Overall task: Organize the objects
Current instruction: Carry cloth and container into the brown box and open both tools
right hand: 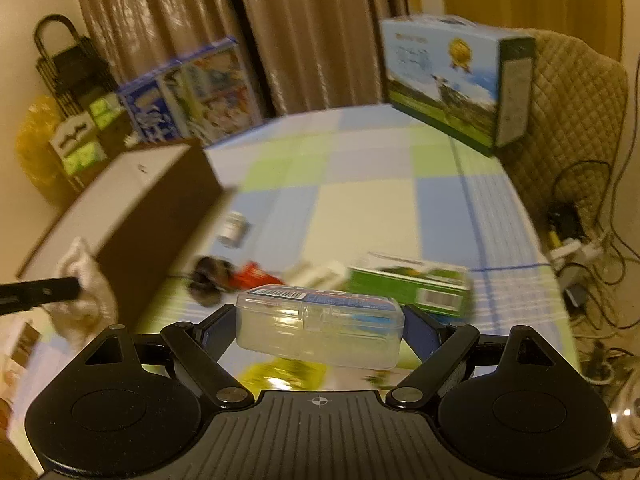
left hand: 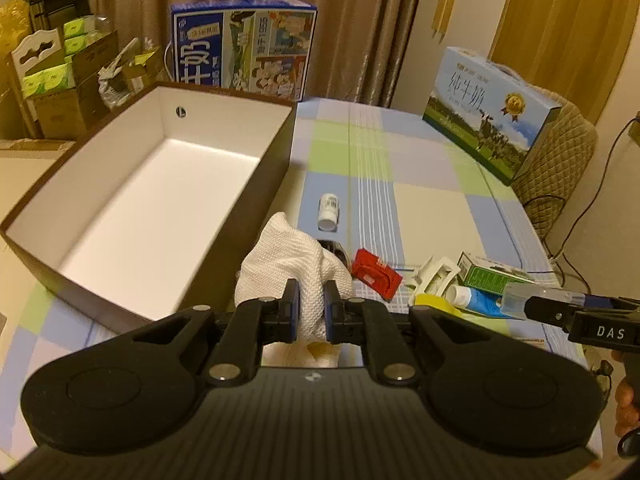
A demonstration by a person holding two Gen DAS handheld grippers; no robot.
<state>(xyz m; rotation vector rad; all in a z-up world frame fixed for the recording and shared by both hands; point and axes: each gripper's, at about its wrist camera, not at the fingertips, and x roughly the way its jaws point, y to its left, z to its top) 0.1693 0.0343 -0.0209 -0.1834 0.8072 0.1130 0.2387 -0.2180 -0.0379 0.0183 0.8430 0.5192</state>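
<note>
a white cloth (left hand: 294, 264) is pinched in the left claw (left hand: 311, 306), the open box (left hand: 256, 208) lying just far-left, nearer this hand. a clear plastic case (right hand: 320, 326) is gripped crosswise in the right claw (right hand: 320, 330), above the bench (right hand: 360, 208).

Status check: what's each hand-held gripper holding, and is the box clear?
Left hand-held gripper shut on white cloth. Right hand-held gripper clamps clear plastic case. Brown box open, unobstructed.
</note>
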